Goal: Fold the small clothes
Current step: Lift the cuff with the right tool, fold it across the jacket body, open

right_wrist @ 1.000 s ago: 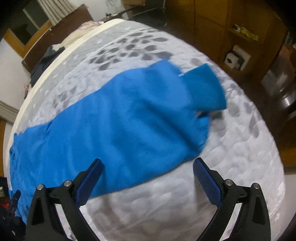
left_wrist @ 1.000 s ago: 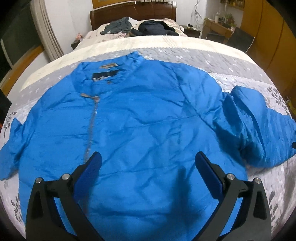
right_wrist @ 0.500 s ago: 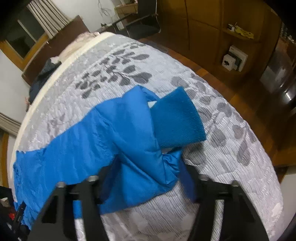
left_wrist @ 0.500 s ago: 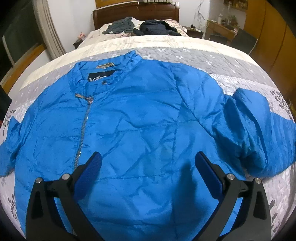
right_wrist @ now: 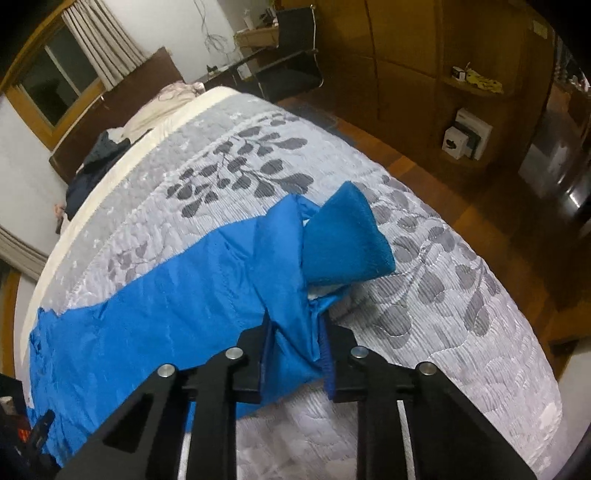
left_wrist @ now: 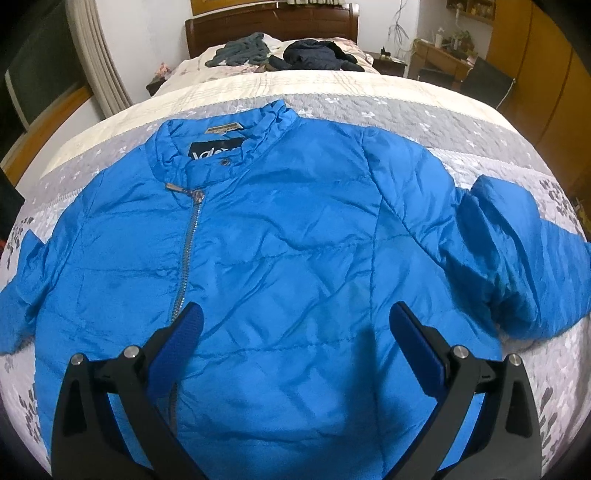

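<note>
A: Jacket, blue, quilted, spread front-up across the grey leaf-print bedspread, filling mid-frame of the left wrist view. Zip runs down left of centre, puller near the collar.

B: Any writing?

A: Dark neck label inside the collar, upper left of centre. White letters on it, partly hidden by the fold; not readable. A tan tab above it, too small to read. Snap stud just right of the label.

B: Left tongs?

A: Spread wide apart, blue pads either side, over the lower chest of the jacket, gripping nothing.

B: Right tongs?

A: Pinched together on a bunch of sleeve fabric, lower centre of the right wrist view. The knit cuff sticks up just beyond the tips, mid-frame. Sleeve trails off to the lower left.

B: Surroundings?

A: Dark clothes heaped by the wooden headboard, top of the left view. Small boxes on a wooden shelf at right of the right view; print on them not legible.
</note>
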A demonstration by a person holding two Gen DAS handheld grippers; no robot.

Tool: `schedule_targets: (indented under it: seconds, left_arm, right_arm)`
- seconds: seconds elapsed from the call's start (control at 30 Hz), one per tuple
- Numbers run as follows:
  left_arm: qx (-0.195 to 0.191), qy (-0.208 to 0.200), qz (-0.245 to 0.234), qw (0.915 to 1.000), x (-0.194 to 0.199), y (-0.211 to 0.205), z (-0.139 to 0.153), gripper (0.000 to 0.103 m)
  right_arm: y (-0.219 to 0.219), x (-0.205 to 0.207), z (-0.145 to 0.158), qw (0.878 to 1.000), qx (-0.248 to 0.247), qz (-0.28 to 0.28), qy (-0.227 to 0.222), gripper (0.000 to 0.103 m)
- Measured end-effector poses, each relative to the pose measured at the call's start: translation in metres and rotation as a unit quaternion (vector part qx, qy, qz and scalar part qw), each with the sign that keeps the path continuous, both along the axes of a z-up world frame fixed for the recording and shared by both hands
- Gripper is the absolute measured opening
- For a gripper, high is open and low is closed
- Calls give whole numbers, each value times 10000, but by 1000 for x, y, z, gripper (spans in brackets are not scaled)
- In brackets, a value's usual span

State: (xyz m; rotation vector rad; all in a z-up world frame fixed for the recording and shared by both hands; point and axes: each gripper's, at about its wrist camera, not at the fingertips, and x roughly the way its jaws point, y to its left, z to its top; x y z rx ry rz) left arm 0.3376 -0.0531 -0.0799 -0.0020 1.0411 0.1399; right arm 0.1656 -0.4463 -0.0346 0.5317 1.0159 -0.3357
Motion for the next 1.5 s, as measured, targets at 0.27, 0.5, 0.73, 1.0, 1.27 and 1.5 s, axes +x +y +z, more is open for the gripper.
schedule_targets:
  seconds: [0.27, 0.5, 0.73, 1.0, 1.27, 1.5]
  left_arm:
    - [-76, 31, 56, 10000, -2, 16, -1, 100]
    - [-129, -21, 91, 9999, -7, 28, 4, 100]
    - [-169, -46, 202, 9996, -9, 43, 6, 100]
    - [-176, -101, 277, 9994, -9, 57, 10, 100]
    - [-196, -96, 277, 9994, -7, 62, 12, 100]
    - [-270, -3, 88, 9996, -6, 58, 9, 100]
  right_arm:
    - [43, 2, 46, 9966, -538, 293, -542, 17]
    - [118, 17, 79, 9859, -658, 1208, -955, 16]
    - [200, 30, 83, 9698, -535, 2095, -1132, 15]
    - [280, 37, 69, 9500, -726, 2866, -1003, 15]
    - [337, 42, 53, 9308, -1145, 3373, -823, 17]
    - [352, 38, 48, 9137, -150, 3974, -831, 36]
